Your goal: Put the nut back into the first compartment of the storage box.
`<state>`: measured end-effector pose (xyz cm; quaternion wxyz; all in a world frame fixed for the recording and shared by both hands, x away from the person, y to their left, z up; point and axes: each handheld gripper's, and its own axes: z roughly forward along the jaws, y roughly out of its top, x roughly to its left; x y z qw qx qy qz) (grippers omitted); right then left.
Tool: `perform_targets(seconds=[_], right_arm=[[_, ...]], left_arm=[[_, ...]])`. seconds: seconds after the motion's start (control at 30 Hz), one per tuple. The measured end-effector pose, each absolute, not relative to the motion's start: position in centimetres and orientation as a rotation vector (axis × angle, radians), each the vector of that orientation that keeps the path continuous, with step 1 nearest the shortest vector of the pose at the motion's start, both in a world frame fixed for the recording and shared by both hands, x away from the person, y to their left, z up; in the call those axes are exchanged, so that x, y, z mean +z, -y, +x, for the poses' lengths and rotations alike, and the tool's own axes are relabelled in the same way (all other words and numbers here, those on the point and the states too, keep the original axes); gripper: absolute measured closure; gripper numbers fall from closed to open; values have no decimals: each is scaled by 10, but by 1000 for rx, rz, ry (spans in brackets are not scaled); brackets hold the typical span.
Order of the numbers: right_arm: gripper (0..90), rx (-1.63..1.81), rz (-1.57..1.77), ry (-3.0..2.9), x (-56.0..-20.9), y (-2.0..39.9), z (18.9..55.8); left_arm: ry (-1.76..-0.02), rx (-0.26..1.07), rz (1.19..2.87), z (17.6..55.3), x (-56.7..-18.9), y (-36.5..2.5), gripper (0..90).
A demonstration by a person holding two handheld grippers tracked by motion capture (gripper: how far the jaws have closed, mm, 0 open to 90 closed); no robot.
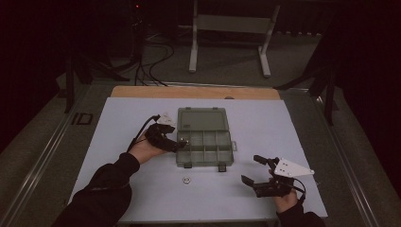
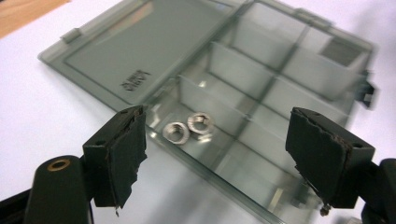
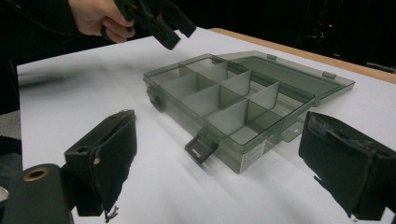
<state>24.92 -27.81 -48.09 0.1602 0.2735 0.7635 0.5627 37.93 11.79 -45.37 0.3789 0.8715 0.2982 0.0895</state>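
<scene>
A smoky grey translucent plastic organiser box (image 1: 204, 142) lies in the middle of the white-covered worktop (image 1: 118, 142), its flat lid (image 1: 202, 118) swung fully open and lying on the sheet on the far side of the tray. The tray is split by thin walls into two rows of small compartments, and two dark latches (image 1: 221, 167) hang from its near edge. In the left gripper view, two small silver metal nuts (image 2: 188, 127) lie touching each other in a compartment at the tray's end nearest that gripper. A third small metal nut (image 1: 186, 179) sits loose on the sheet just in front of the box, toward its left end. The left gripper (image 1: 179, 144), held in the person's left hand (image 1: 144, 150), reaches over the left end of the tray; its black padded fingers (image 2: 122, 156) stand wide apart with nothing between them. The right gripper (image 1: 253, 169), held in the right hand (image 1: 285, 201) near the front right of the sheet, is apart from the box, and its fingers (image 3: 105, 158) are likewise spread wide and hold nothing. A strip of bare wood (image 1: 194, 91) shows beyond the sheet's far edge.
</scene>
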Motion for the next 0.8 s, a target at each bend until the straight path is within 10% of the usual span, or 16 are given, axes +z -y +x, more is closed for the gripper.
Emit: perform_targets(seconds=[0.8], right_arm=[[115, 1608, 787, -2188, -482, 277, 250]], left_arm=[[-538, 104, 2197, 301, -448, -110, 239]])
